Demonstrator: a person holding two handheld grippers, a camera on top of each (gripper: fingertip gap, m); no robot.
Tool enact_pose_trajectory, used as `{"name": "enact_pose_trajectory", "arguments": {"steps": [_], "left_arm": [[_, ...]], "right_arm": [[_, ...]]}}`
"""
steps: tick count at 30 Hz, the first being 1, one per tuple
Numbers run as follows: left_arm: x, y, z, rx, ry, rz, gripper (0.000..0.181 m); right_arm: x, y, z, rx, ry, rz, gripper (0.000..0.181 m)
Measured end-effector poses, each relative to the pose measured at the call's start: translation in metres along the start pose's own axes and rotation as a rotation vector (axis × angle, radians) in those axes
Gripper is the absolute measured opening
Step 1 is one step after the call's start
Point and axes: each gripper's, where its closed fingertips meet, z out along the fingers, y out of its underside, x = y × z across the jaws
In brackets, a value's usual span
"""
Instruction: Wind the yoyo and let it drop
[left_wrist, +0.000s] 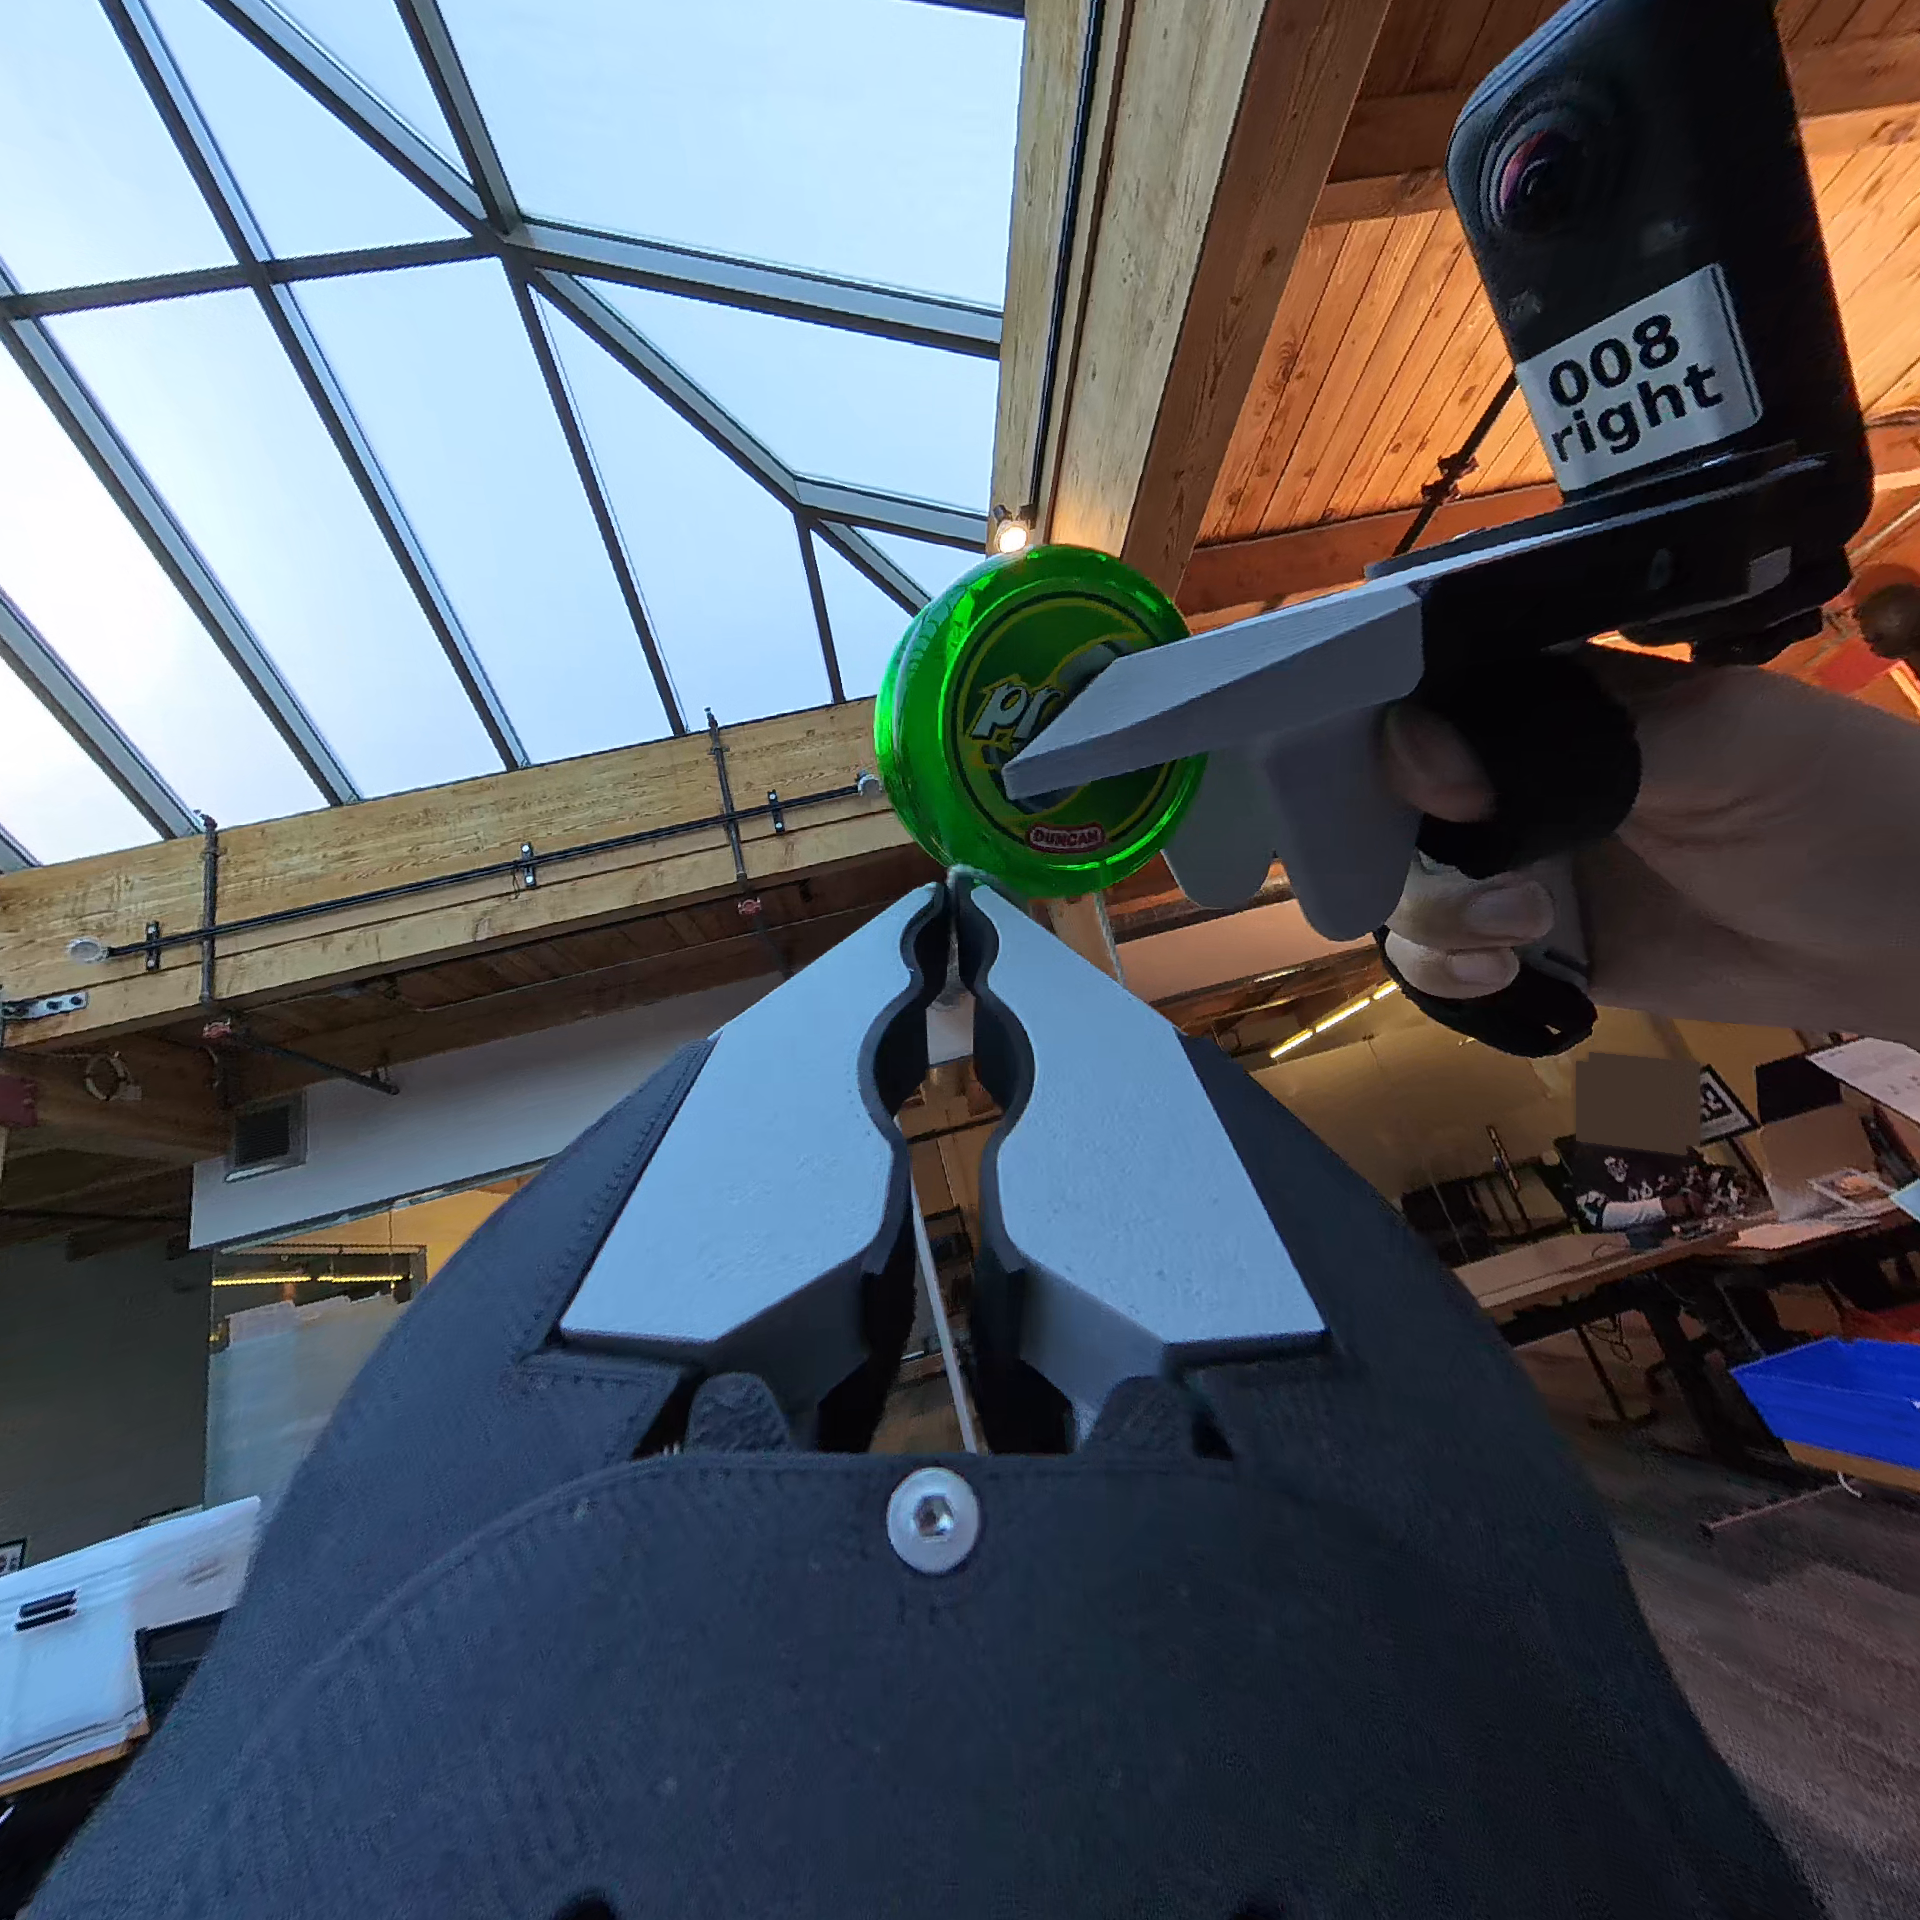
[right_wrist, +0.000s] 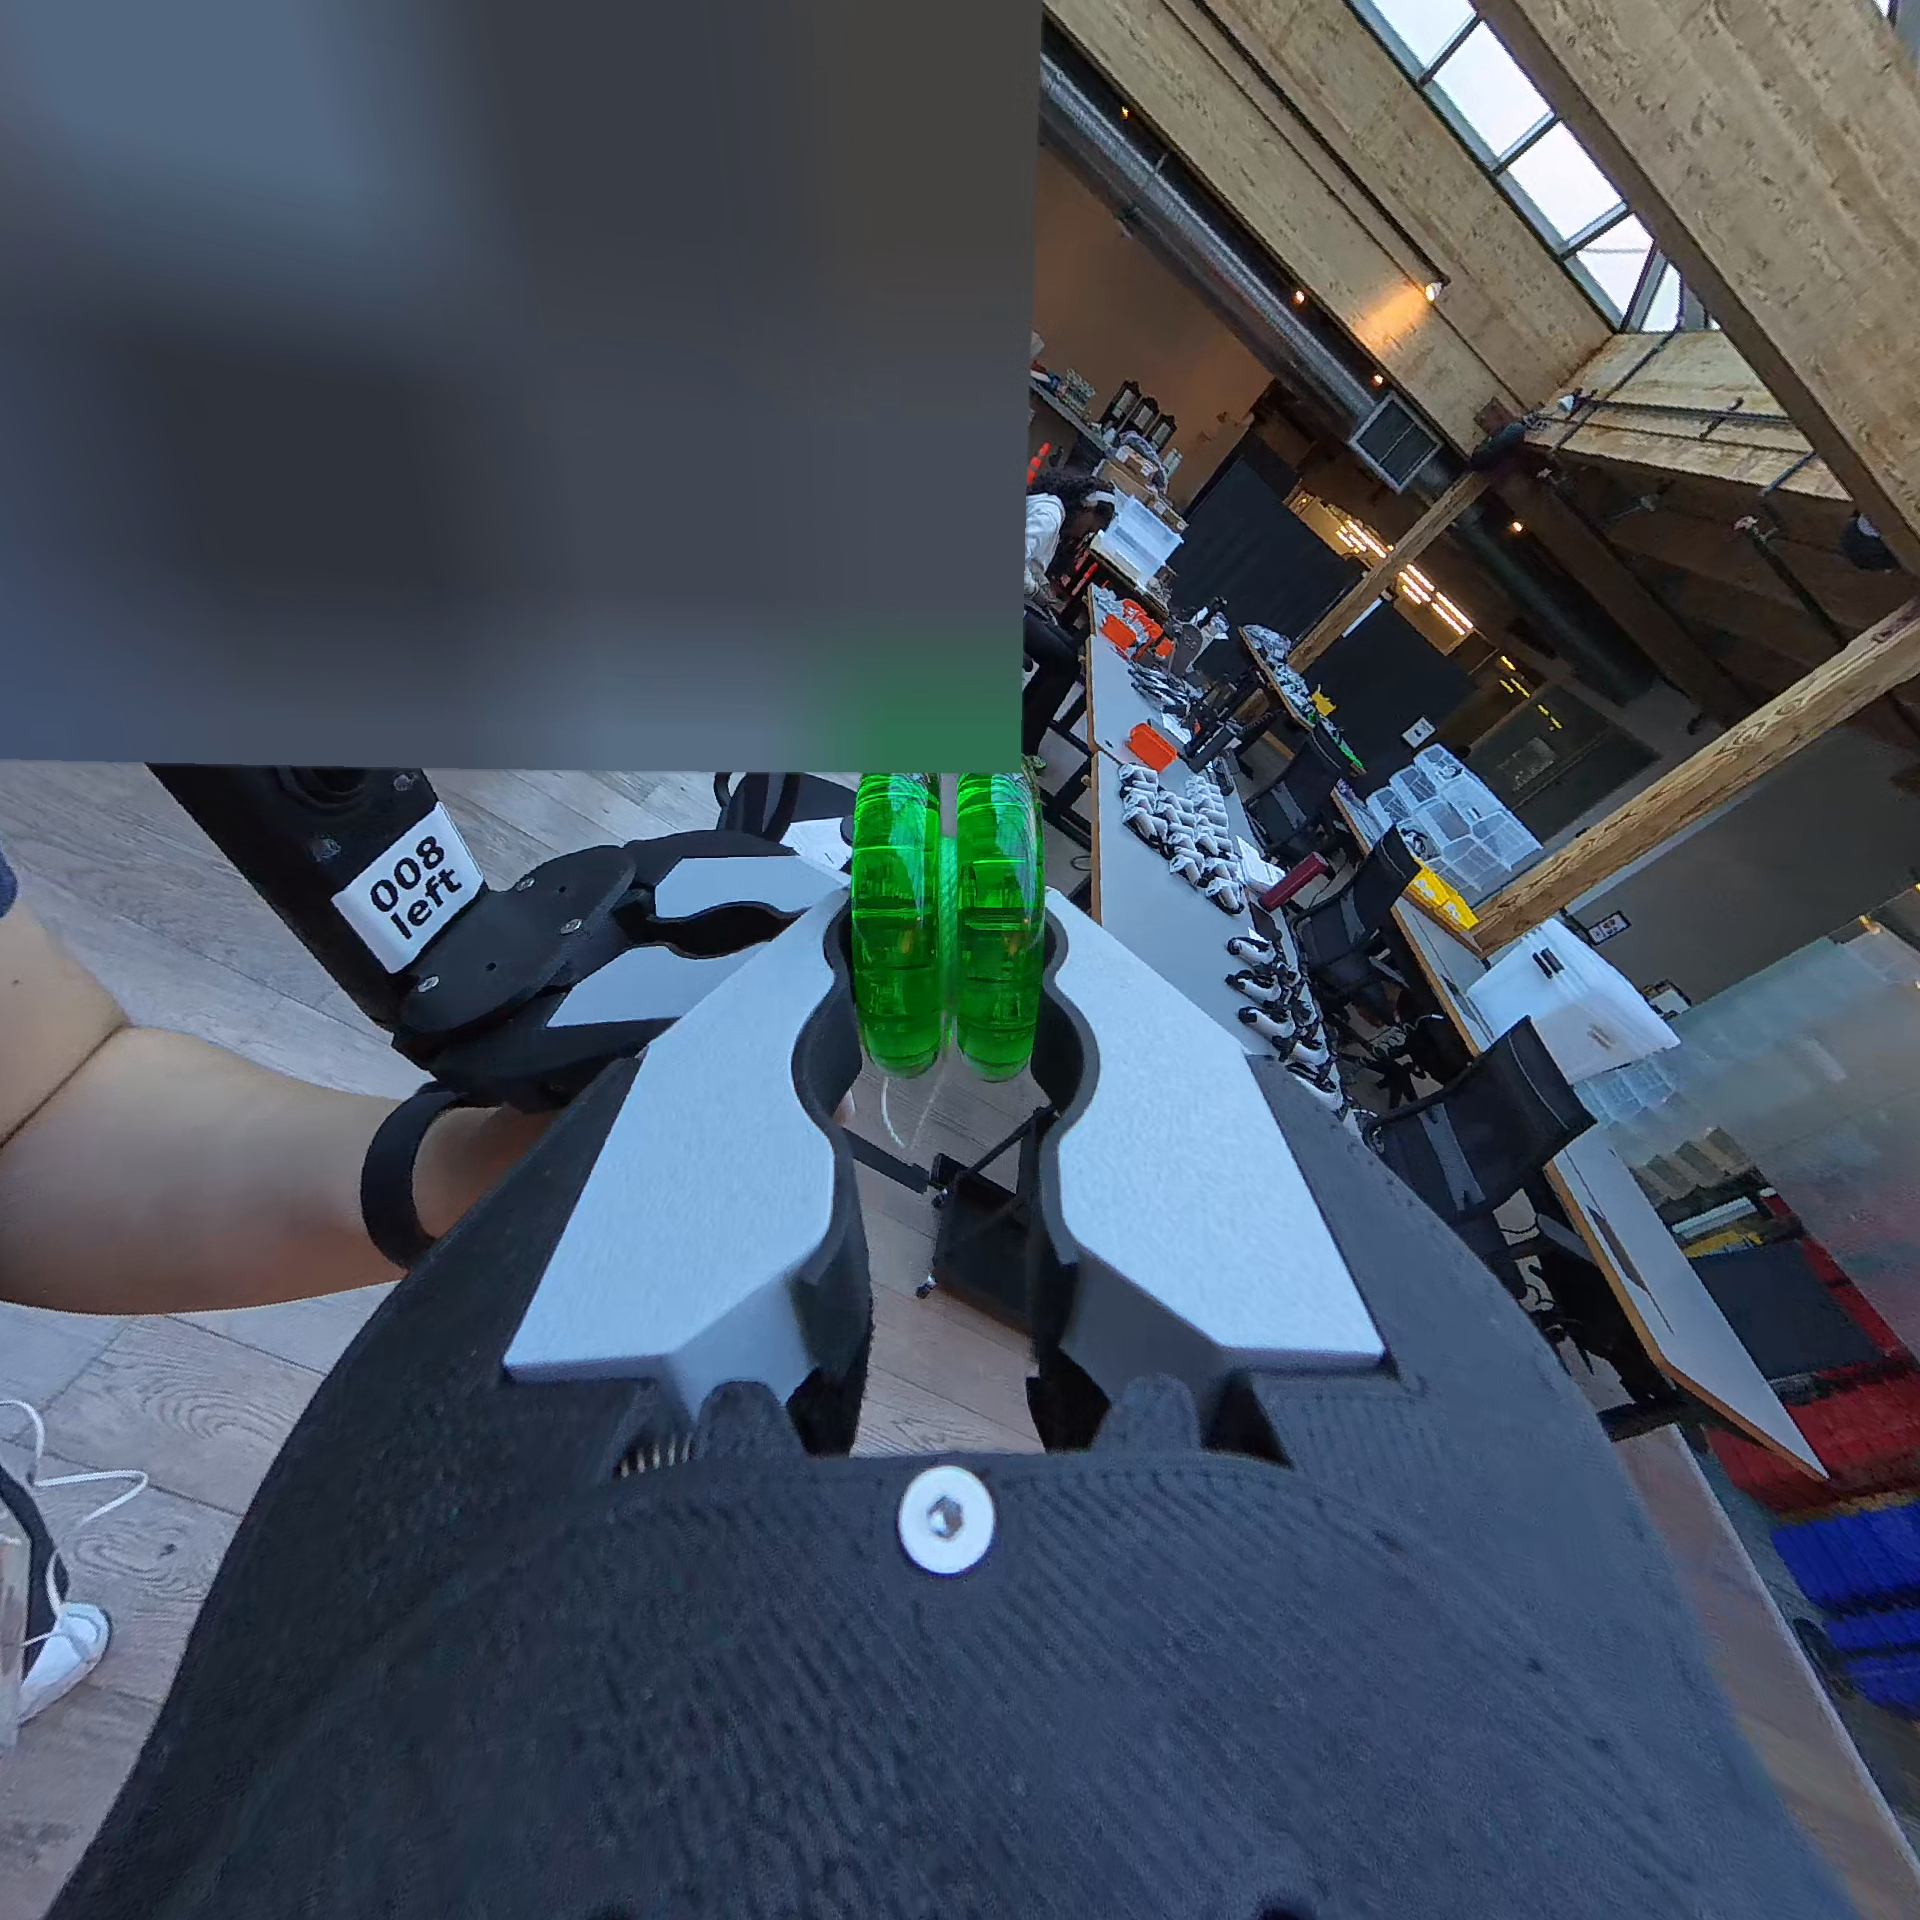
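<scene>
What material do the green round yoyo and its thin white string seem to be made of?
The green round yoyo looks like glossy translucent plastic: light passes through its rims and they show highlights. The thin white string looks like twisted cotton or a similar fibre, matte; the exact fibre cannot be told.

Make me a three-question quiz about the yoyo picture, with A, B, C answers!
1. Where is the yoyo?
A. On the floor
B. Between the right hand-held gripper's fingers
C. In a blue bin

2. What colour is the yoyo?
A. Red
B. Yellow
C. Green

3. What is the left hand-held gripper doing?
A. Pinching the string
B. Hanging wide open
C. Holding a cup

Answers: 1 B, the grey fingers press both yoyo faces. 2 C, it is clear green plastic. 3 A, its tips meet on the white string below the yoyo.
</scene>
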Motion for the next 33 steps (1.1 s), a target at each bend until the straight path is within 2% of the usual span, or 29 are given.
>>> {"name": "enact_pose_trajectory", "arguments": {"steps": [3, 7, 11, 16, 19, 22, 25, 29, 30, 33], "left_arm": [[0.001, 0.003, -0.002, -0.001, 0.022, -0.02, 0.0], [0.003, 0.007, 0.002, -0.034, 0.061, -0.11, 0.0], [0.0, 0.025, 0.008, -0.131, 0.132, -0.345, 0.0], [-0.007, 0.05, 0.015, -0.28, 0.222, -0.663, 0.0], [-0.013, 0.067, 0.019, -0.375, 0.264, -0.734, 0.0], [-0.016, 0.074, 0.029, -0.424, 0.307, -0.76, 0.0], [-0.014, 0.097, 0.048, -0.579, 0.311, -0.648, 0.0], [0.008, 0.133, 0.08, -0.798, 0.359, -0.549, 0.0], [0.013, 0.143, 0.085, -0.855, 0.362, -0.517, 0.0], [0.015, 0.169, 0.097, -0.951, 0.323, -0.386, 0.0]], "right_arm": [[0.0, 0.001, -0.001, 0.01, -0.006, 0.021, 0.028], [0.012, -0.01, -0.012, 0.133, 0.022, 0.119, 0.027], [0.033, -0.006, -0.026, 0.211, 0.075, 0.268, 0.027], [0.06, 0.032, -0.041, 0.372, 0.115, 0.629, 0.027], [0.072, 0.072, -0.044, 0.571, 0.054, 1.008, 0.027], [0.083, 0.12, -0.044, 0.855, -0.06, 1.408, 0.026], [0.09, 0.167, -0.04, 1.174, -0.182, 1.755, 0.026], [0.099, 0.213, -0.029, 1.58, -0.32, 2.001, 0.025], [0.1, 0.222, -0.024, 1.648, -0.339, 2.052, 0.025], [0.104, 0.23, -0.01, 1.727, -0.373, 2.112, 0.026]]}}
